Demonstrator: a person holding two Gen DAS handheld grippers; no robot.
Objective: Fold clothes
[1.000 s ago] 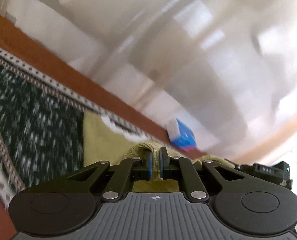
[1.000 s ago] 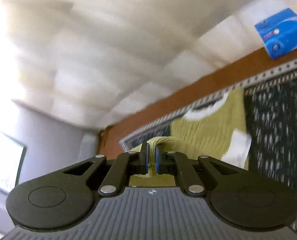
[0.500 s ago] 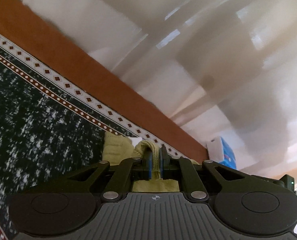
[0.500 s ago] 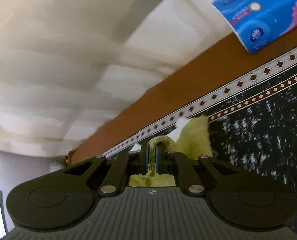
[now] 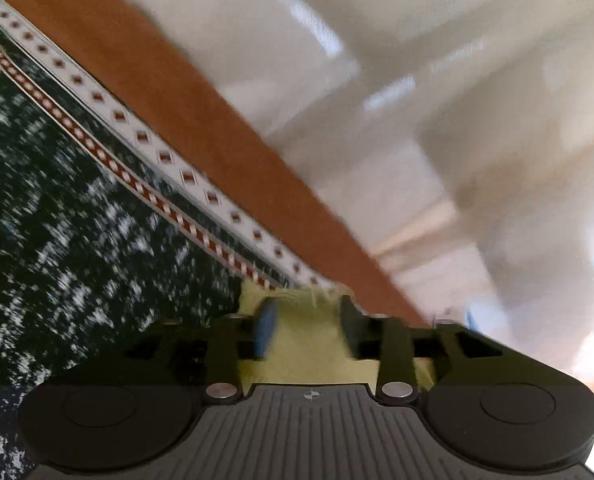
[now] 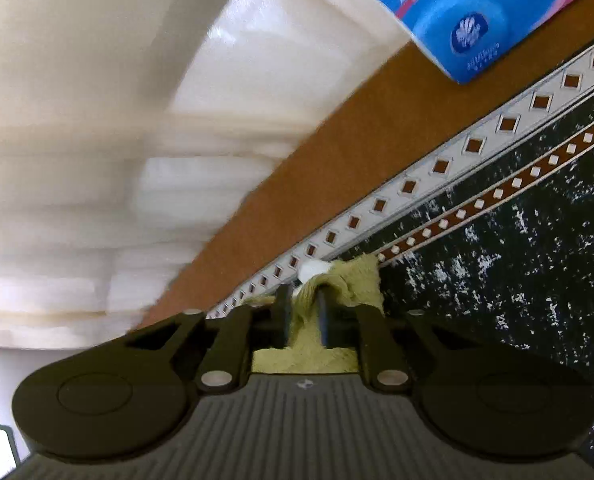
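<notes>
An olive-yellow knitted garment with white trim lies on a dark patterned tablecloth. In the left wrist view my left gripper (image 5: 306,322) has its fingers spread apart, with the garment (image 5: 303,344) lying flat between and under them. In the right wrist view my right gripper (image 6: 304,312) is shut on a bunched fold of the garment (image 6: 351,280), low over the cloth near its bordered edge. Most of the garment is hidden under the grippers.
The tablecloth (image 5: 77,220) has a white and brown diamond border (image 6: 473,148) along the brown table edge (image 5: 201,120). A blue tissue pack (image 6: 473,12) lies on the table edge to the far right. A white panelled wall (image 6: 97,100) stands behind.
Both grippers have moved forward and down toward the cloth's far border with the garment. The left gripper's fingers have opened and let go of the fold; the right stays shut.
</notes>
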